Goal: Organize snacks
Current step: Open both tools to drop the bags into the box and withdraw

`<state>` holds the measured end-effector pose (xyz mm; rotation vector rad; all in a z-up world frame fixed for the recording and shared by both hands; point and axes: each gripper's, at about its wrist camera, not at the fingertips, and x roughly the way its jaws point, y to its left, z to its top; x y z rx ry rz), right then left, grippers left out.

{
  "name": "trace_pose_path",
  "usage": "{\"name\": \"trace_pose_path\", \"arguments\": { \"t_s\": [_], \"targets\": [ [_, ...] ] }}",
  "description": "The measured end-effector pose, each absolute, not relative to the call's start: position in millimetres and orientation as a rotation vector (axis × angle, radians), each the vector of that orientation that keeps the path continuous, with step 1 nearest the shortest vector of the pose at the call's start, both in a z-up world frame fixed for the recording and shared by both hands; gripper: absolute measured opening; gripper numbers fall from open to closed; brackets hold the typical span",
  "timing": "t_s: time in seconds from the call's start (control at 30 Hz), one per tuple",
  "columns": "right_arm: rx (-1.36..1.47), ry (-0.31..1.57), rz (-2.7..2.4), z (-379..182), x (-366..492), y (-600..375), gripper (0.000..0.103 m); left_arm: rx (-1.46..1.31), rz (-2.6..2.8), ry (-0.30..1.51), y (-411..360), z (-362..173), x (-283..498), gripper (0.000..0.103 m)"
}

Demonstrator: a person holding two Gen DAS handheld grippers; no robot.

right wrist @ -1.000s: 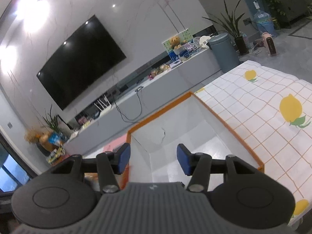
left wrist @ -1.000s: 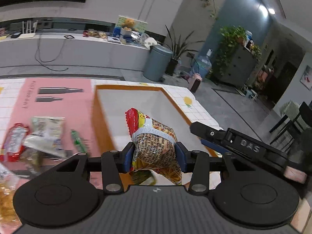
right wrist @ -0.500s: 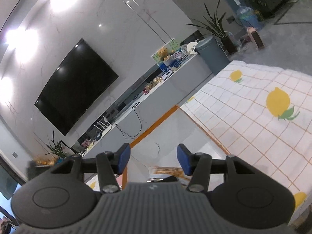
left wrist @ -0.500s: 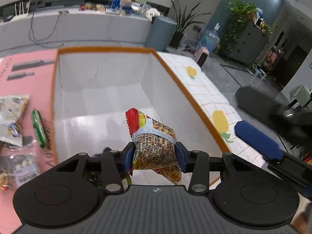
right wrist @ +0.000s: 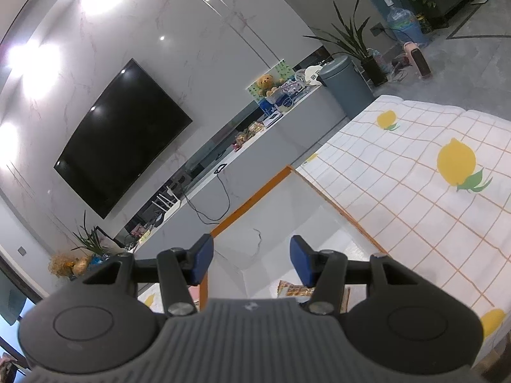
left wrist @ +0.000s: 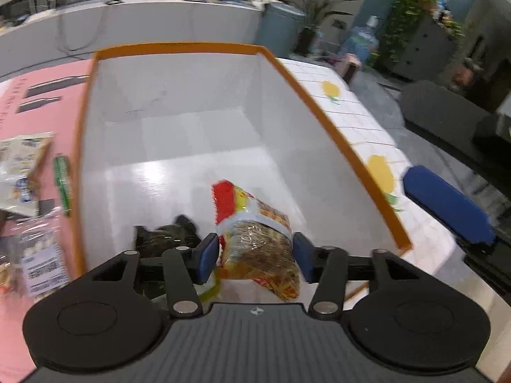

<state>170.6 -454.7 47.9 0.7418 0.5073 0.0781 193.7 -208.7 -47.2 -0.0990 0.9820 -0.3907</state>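
Over the orange-rimmed white box [left wrist: 179,146], the left tool [left wrist: 255,253] is opening around one snack packet [left wrist: 258,242], while the right tool [right wrist: 252,260] hangs apart, empty, beside three loose packets [left wrist: 22,166].

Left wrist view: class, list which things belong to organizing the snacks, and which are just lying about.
Belonging:
- orange-rimmed white box
- red-and-yellow snack packet, between the opening left gripper jaws
- loose snack packets on the pink mat

Lying about:
- grey bin
- potted plant

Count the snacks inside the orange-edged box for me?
2 show. A red-and-yellow snack packet sits between the opening left tongs, pads just clear of it. A dark packet lies beside it on the box floor. The tongs may hide more.
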Motion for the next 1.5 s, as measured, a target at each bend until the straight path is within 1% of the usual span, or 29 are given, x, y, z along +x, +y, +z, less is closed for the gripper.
{"name": "trace_pose_path", "arguments": {
  "t_s": [0.07, 0.17, 0.2, 0.37, 0.53, 0.83, 1.13, 1.3, 1.4, 1.5],
  "targets": [
    [0.745, 0.508, 0.068, 48, 170, -456, 0.053, -0.101, -0.367, 0.972, -205, -43, 189, 0.084],
    [0.735, 0.508, 0.063, 48, 169, -455, 0.053, -0.118, -0.386, 0.962, -198, -30, 181, 0.084],
    [0.727, 0.508, 0.063, 49, 169, -454, 0.053, -0.121, -0.38, 0.961, -195, -27, 179, 0.086],
    [0.694, 0.496, 0.071, 52, 168, -447, 0.053, -0.102, -0.36, 0.911, -177, -3, 163, 0.087],
    [0.66, 0.434, 0.071, 57, 162, -439, 0.053, -0.089, -0.319, 0.855, -153, 21, 153, 0.087],
    [0.58, 0.372, 0.185, 61, 157, -398, 0.054, -0.075, -0.179, 0.802, -87, 40, 126, 0.087],
    [0.389, 0.386, 0.374, 63, 149, -327, 0.054, -0.128, -0.058, 0.784, -14, 32, 93, 0.087],
    [0.275, 0.435, 0.453, 54, 144, -284, 0.055, -0.146, 0.046, 0.728, 31, 19, 78, 0.087],
    [0.207, 0.46, 0.499, 47, 142, -261, 0.055, -0.162, 0.073, 0.739, 57, 7, 78, 0.087],
    [0.192, 0.501, 0.555, 37, 142, -243, 0.055, -0.249, 0.119, 0.775, 89, -7, 80, 0.087]
  ]
}}
